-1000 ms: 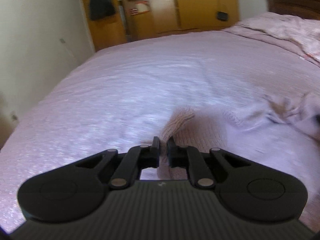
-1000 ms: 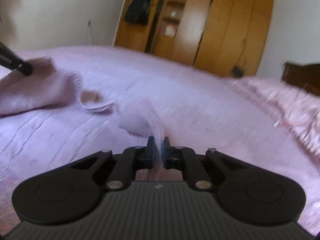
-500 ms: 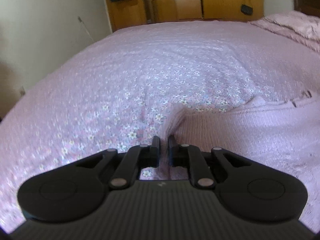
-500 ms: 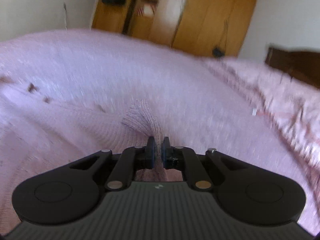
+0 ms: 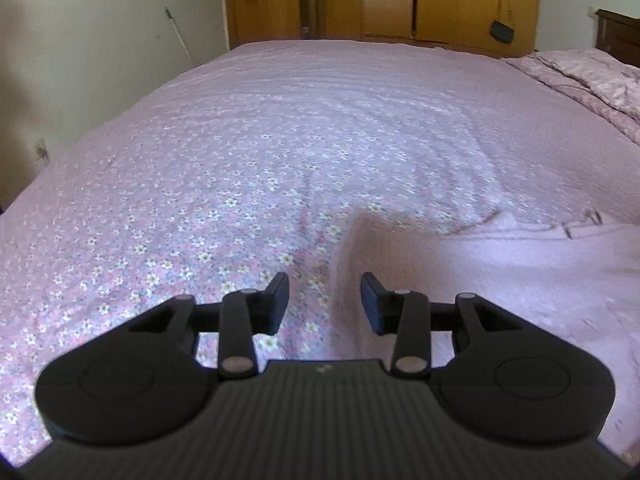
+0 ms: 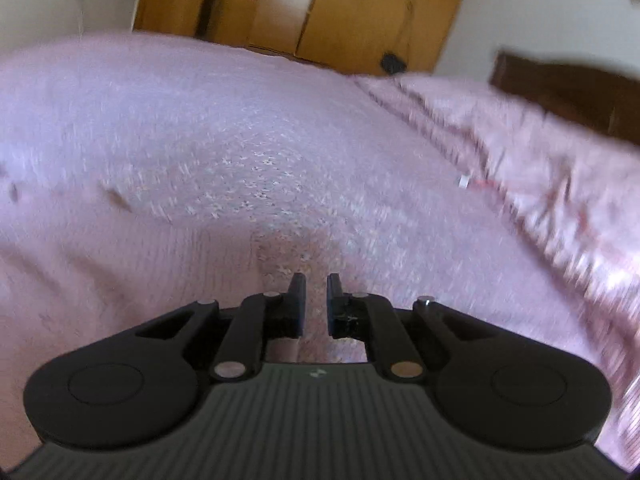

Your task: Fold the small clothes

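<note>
both tools hang empty over the floral bedspread point(image 5: 240, 184), the left gripper point(image 5: 324, 300) spread wide and the right gripper point(image 6: 316, 300) parted narrowly, seemingly so the pink knit garment point(image 5: 500, 272) can lie flat for folding.

Ahead of the matt black plastic tool point(image 5: 324, 300), a ribbed knit garment point(image 5: 500, 276) lies on floral cotton bedspread point(image 5: 240, 168).
</note>
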`<state>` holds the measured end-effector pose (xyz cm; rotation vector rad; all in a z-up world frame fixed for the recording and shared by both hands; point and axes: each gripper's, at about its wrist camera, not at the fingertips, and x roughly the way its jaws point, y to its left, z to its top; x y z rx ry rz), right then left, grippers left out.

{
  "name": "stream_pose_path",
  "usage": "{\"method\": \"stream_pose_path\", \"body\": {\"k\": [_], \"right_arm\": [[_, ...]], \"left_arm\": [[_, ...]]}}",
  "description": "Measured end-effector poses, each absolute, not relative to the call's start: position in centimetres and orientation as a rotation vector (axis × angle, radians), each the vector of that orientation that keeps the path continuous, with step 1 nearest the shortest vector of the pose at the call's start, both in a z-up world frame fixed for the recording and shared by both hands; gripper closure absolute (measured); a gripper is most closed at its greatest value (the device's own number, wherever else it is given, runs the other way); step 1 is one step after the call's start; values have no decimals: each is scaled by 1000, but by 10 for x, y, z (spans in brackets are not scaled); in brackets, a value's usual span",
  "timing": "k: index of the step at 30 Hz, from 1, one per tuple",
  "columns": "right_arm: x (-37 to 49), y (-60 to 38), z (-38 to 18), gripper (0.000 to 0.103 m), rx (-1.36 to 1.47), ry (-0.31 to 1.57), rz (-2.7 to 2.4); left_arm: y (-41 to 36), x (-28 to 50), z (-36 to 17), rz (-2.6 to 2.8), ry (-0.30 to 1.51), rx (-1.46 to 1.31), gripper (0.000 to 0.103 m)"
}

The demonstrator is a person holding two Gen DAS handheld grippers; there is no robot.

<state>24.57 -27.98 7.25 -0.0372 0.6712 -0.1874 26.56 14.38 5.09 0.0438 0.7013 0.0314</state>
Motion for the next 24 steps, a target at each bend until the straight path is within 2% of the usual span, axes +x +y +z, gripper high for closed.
{"method": "stream_pose_path", "body": {"k": [3,5,8,13,15,16,17,18,21,24], "right_arm": [[230,-294,80,92,141,702,-108],[222,-301,80,74,250,730,-40],[215,-304,75,56,345,757,4],[205,-306,64,56,489,792,20],[204,-307,58,58,525,805,24],[204,-307,57,64,523,802,10],[202,-306,57,84,517,790,-18],[200,-307,58,94,514,776,-36],[192,-307,69,96,456,708,-101],[197,-308,65,96,386,748,-113]], "left_arm": [[137,251,56,3,706,50,61],[133,243,55,-8,713,49,61],[125,230,53,-17,724,57,61],[115,209,52,-60,742,46,61],[112,205,51,-83,751,41,61],[110,204,49,-85,755,45,61],[108,203,48,-84,759,51,61],[107,203,46,-82,763,57,61],[104,203,43,-89,778,50,61],[101,203,40,-93,792,37,61]]}}
